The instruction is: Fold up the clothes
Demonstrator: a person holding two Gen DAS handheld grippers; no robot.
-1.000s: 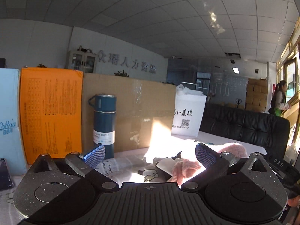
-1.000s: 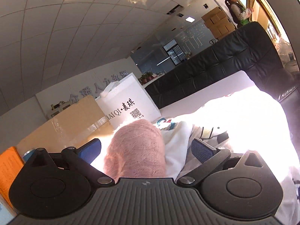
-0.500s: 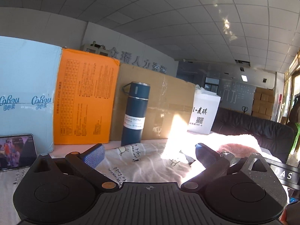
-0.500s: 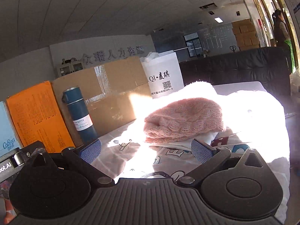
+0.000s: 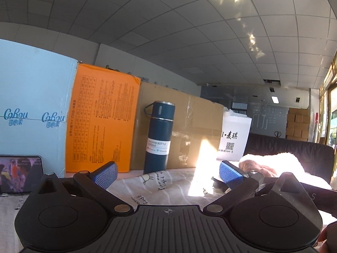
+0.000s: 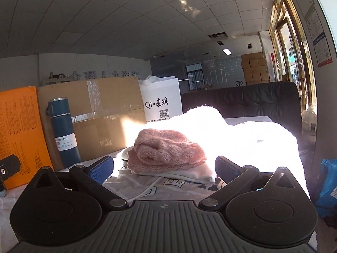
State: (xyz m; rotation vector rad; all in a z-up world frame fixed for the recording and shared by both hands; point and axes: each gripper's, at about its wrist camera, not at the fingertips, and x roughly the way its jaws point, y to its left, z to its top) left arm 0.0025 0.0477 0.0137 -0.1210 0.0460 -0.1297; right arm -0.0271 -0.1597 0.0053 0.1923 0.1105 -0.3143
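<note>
A folded pink knit sweater lies on top of a folded white garment, on a pile of clothes. A bright white fluffy garment lies behind it in the sun. A white printed garment is spread on the table in front of my left gripper, which is open and empty above it. My right gripper is open and empty, just in front of the pink sweater. The sweater also shows at the right in the left wrist view.
A blue vacuum bottle stands at the back, before a cardboard box, an orange box and a light blue box. A white paper bag stands beside them. A phone leans at left. A black sofa is behind the table.
Both grippers have pulled back and levelled out, away from the clothes pile. The left view swung left to show the boxes and phone. The pink sweater now lies free on the pile.
</note>
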